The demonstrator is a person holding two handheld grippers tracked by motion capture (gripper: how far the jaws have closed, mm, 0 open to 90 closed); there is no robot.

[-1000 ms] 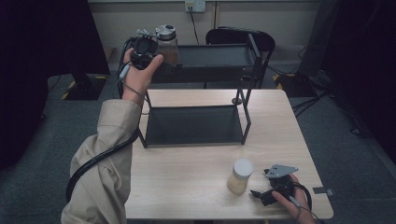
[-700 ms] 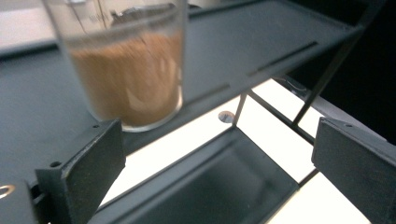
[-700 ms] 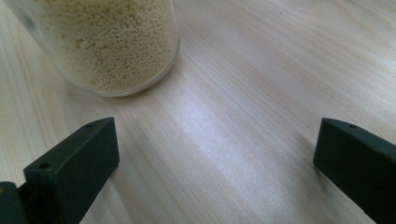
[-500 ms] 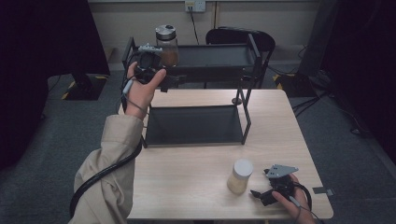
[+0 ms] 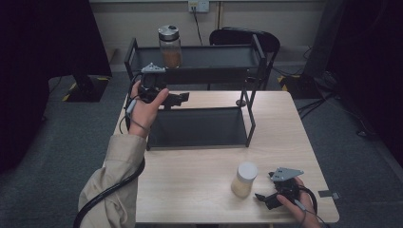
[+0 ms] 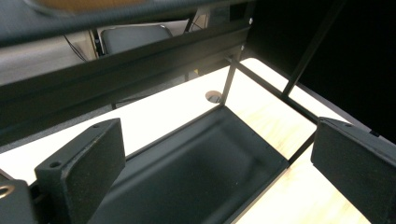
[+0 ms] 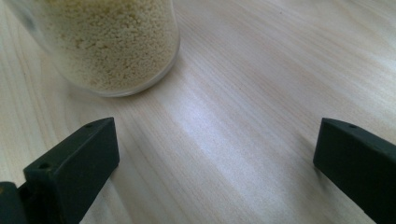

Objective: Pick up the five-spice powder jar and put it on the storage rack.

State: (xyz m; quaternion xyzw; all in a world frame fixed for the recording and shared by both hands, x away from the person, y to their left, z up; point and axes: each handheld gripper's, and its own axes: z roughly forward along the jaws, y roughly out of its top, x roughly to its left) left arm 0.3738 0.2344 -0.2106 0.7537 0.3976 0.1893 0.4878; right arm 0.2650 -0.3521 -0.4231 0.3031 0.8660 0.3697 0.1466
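A glass jar (image 5: 170, 46) with a metal lid and brown contents stands on the top shelf of a black two-tier rack (image 5: 199, 57). My left gripper (image 5: 181, 98) hovers open and empty at the rack's left end, over the lower tray (image 6: 201, 172). A second jar (image 5: 244, 179) with a white lid holds pale grains (image 7: 112, 42) and stands on the wooden table near the front. My right gripper (image 5: 261, 197) rests open on the table just right of that jar, apart from it.
The wooden table (image 5: 199, 190) has bare room at the front left. A black chair (image 5: 247, 38) stands behind the rack. A wall socket (image 5: 198, 5) is on the far wall. Grey floor surrounds the table.
My left gripper has let go of the metal-lidded jar, which now stands on the top shelf, and has drawn back and down towards the lower tray. The right gripper has not moved.
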